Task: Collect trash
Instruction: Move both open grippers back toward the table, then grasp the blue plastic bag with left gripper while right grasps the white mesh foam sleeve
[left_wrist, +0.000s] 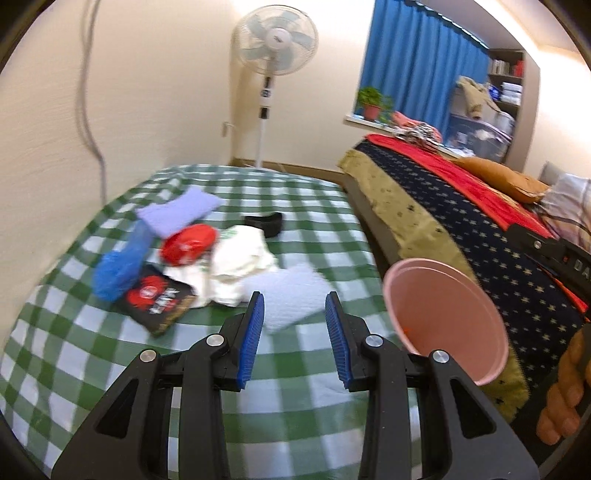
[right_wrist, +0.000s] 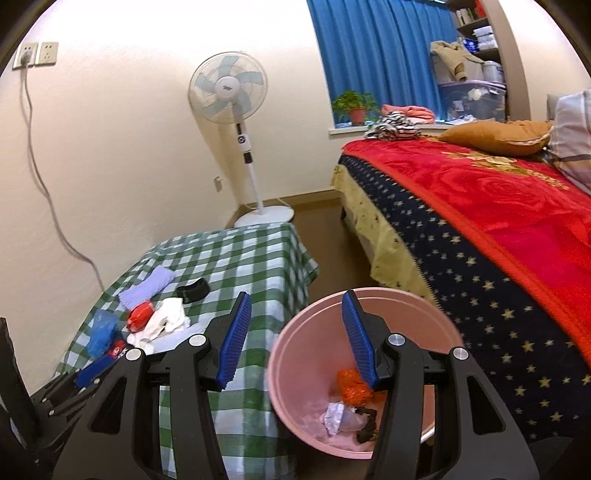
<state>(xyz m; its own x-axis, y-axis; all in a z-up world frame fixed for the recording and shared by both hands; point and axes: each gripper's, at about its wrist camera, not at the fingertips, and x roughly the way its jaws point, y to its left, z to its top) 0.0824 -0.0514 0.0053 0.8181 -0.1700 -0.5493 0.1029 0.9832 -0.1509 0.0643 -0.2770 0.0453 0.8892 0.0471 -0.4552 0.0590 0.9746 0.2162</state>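
Now both hand-held grippers, left (left_wrist: 294, 325) and right (right_wrist: 296, 334), stand released and empty. Trash lies piled on the checked tabletop (left_wrist: 317, 206); the pink bin (right_wrist: 314, 369) stands beside it, holding orange wrapper (right_wrist: 352, 386).

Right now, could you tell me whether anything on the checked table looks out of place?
Yes. Litter is heaped at the table's left side: a red wrapper, crumpled white paper, a blue bag and a dark packet. The pink bin beside it already holds scraps.
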